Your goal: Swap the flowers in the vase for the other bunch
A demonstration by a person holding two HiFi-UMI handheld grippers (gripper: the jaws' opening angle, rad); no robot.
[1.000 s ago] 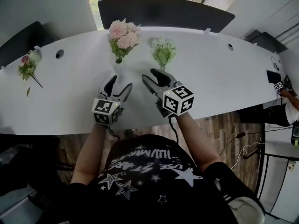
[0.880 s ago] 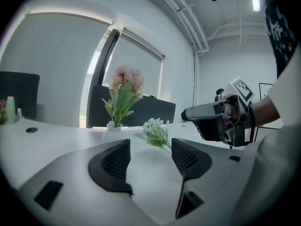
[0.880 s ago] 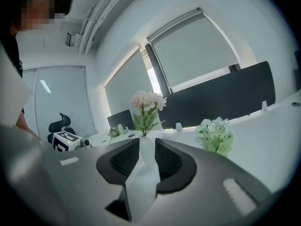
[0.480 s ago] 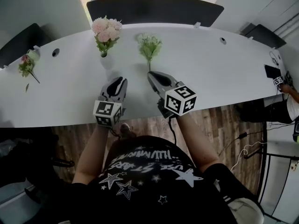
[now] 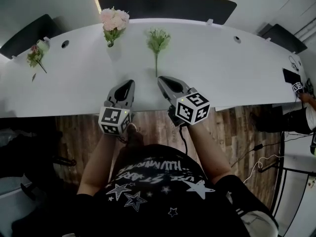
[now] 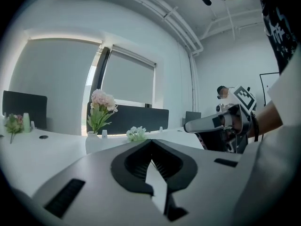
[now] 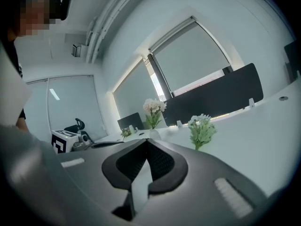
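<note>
Your left claw (image 5: 129,83) has just been closing and now has its jaws together on nothing. Your right claw (image 5: 161,79) beside it is likewise pinched shut and empty. Both hover over the near edge of the table (image 5: 237,78). Well ahead of the left claw and slightly to its left, the pink bunch (image 5: 114,19) stands in the white vase (image 6: 92,144). Straight ahead of the right claw, and nearer, is the green bunch (image 5: 158,37), outside the vase; I can't quite tell whether it lies flat or is propped upright. That layout fits pink waiting to come out, or pink newly set in with green taken out, so don't assume either. For any stem you do go for, open the jaws before you arrive and pinch the stems low rather than the blooms. Keep the other claw ready to steady the vase, which looks light and easy to tip.
</note>
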